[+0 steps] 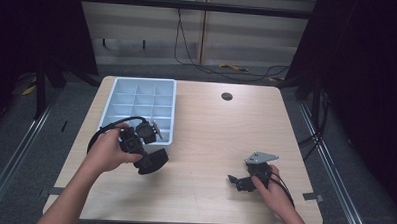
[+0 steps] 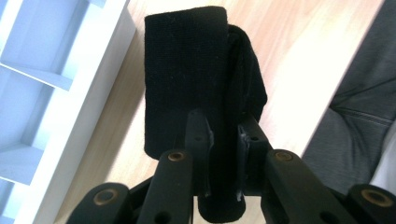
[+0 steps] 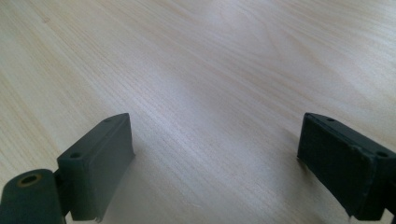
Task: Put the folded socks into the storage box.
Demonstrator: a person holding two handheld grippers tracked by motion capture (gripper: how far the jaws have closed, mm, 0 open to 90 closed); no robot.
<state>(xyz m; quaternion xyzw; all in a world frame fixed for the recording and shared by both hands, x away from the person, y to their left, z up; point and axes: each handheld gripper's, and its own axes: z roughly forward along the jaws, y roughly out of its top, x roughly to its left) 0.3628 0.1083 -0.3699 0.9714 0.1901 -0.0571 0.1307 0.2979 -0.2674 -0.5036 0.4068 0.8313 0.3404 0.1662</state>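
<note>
High view, nearest first: the person's right hand (image 1: 271,187) holds the right hand-held gripper (image 1: 236,182) low over the near right part of the table (image 1: 210,142), a grey three-cornered plate (image 1: 260,157) on top of it. In the right gripper view its jaws stand wide apart with nothing between them, bare pale wood beneath. Further left, the left hand (image 1: 107,151) holds the left hand-held gripper (image 1: 147,162), which is clamped on a folded black cloth (image 1: 154,160); in the left gripper view the jaws pinch the cloth (image 2: 187,79) near its lower end and the rest sticks out beyond them. Just beyond it lies a pale blue divided tray (image 1: 118,84) on the far left of the table. A round hole (image 1: 226,96) sits near the far edge.
</note>
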